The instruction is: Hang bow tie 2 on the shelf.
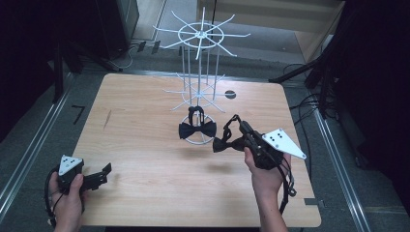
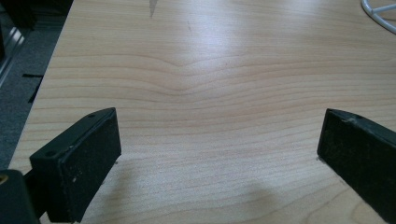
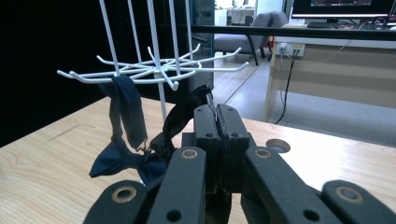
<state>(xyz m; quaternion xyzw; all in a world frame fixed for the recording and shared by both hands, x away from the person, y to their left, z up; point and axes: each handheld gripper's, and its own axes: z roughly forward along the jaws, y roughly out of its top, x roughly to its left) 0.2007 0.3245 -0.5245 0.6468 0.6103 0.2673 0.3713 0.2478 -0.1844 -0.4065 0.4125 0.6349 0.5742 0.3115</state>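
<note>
So I've got the right gripper [image 1: 240,129] clamped shut on the strap of a bow tie [image 1: 225,143], which dangles off the jaws just above the table [image 1: 145,145], a bit right of the rack [image 1: 199,72]. There's already another tie [image 1: 197,129] hanging from a lower-tier hook right in front of the base ring. In the right gripper view the jaws are pinched tight with a sliver of strap [image 3: 189,109] between them, and the lower hooks [image 3: 140,70] sit up and to the left. I reckon the trick here is to lift the strap loop above a free hook tip, come in along the hook rather than across it, and only let go once the loop has dropped behind the upturned end. I'd pick a hook clear of the hung tie so they don't tangle. Left gripper [image 1: 99,176] is parked low at the near left corner, jaws wide apart over bare wood, nothing in them.
</note>
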